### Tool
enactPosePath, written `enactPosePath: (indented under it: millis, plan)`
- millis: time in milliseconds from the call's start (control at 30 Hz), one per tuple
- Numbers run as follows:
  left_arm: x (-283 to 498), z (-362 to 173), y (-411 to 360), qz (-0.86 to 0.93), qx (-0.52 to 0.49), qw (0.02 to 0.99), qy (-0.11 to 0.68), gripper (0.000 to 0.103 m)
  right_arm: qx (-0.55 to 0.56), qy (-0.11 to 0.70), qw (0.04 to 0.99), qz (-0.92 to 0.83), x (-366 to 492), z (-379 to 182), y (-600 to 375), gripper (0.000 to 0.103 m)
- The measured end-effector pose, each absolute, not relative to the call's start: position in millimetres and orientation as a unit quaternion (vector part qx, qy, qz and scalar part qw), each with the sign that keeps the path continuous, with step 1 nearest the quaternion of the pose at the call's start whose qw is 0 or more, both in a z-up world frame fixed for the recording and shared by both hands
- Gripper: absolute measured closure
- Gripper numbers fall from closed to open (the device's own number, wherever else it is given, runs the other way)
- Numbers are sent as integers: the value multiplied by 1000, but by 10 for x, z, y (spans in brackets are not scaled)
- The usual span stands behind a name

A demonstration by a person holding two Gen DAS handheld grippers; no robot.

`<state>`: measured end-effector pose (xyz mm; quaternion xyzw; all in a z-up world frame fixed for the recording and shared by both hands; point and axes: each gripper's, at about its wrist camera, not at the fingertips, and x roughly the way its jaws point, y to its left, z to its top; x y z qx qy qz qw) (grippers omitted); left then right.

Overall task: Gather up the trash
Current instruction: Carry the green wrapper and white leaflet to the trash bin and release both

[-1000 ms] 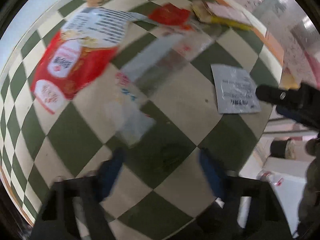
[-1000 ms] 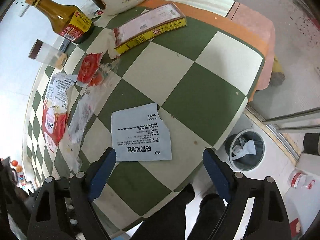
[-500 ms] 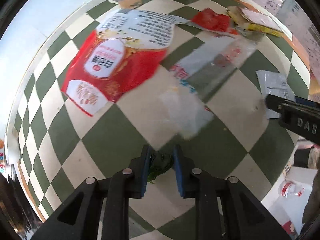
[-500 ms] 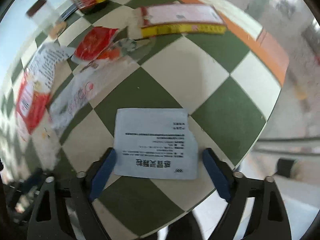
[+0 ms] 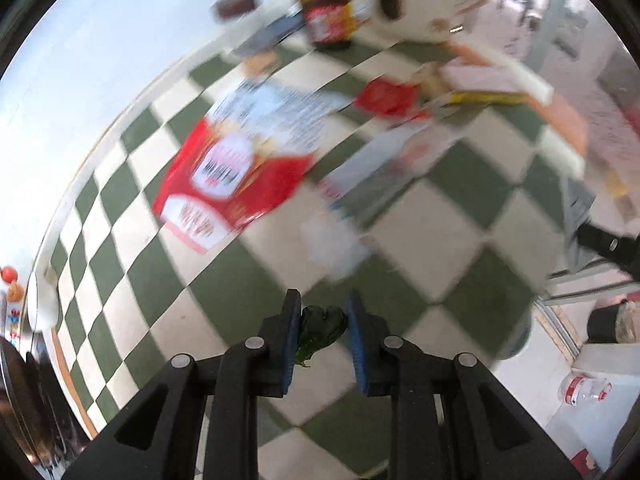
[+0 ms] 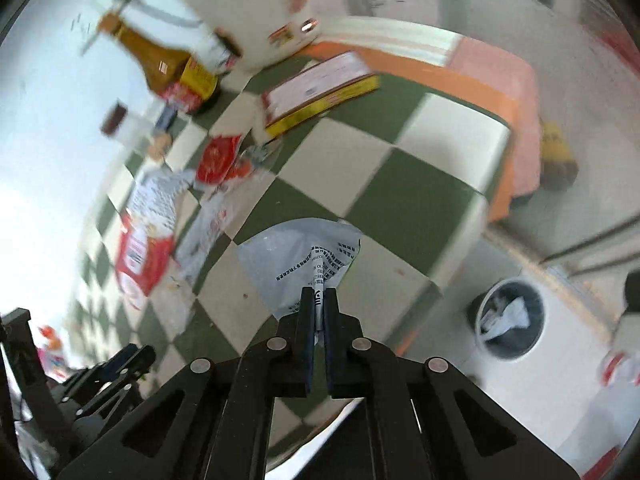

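A dark green scrap (image 5: 320, 330) is pinched between the blue pads of the left gripper (image 5: 323, 330), its jaws drawn in against it on both sides, above the green-and-white checked tabletop (image 5: 400, 240).

In the right wrist view, the right gripper (image 6: 318, 312) is seen with its jaws pressed together on the near edge of a grey printed sachet (image 6: 304, 260) — the sheet is crumpled where it enters the pads and fans out beyond them over the tabletop near its front edge.

More trash is left lying on the tabletop: a red-and-white bag (image 5: 236, 176) at the left, a clear wrapper (image 5: 380, 172) beside it, and a small red packet (image 5: 386, 96) farther back. A yellow-edged flat box (image 6: 320, 92) is seen behind these, and a brown bottle (image 6: 164, 66) is stood at the back next to a white appliance (image 6: 248, 4); a small jar with a dark lid (image 6: 118, 120) is stood to the bottle's left.

On the floor past the tabletop's right corner, a round bin (image 6: 510, 320) is seen — pale crumpled material lies inside it. Much of the left wrist view is blurred.
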<state>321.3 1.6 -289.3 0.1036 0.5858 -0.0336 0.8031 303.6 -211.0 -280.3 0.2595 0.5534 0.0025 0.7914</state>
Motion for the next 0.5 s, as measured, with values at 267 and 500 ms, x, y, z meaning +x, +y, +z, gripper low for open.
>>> enactPosePath:
  millis: [267,500]
  plan:
    - [2977,-2651,-1557,-182,151,793,562,83,360,513,777,-61,1970,-2747,-3201,99]
    - [2469,-3132,-2959,-282,221,745,562,83,434,491,736,-173,973,-3303,-4306,99]
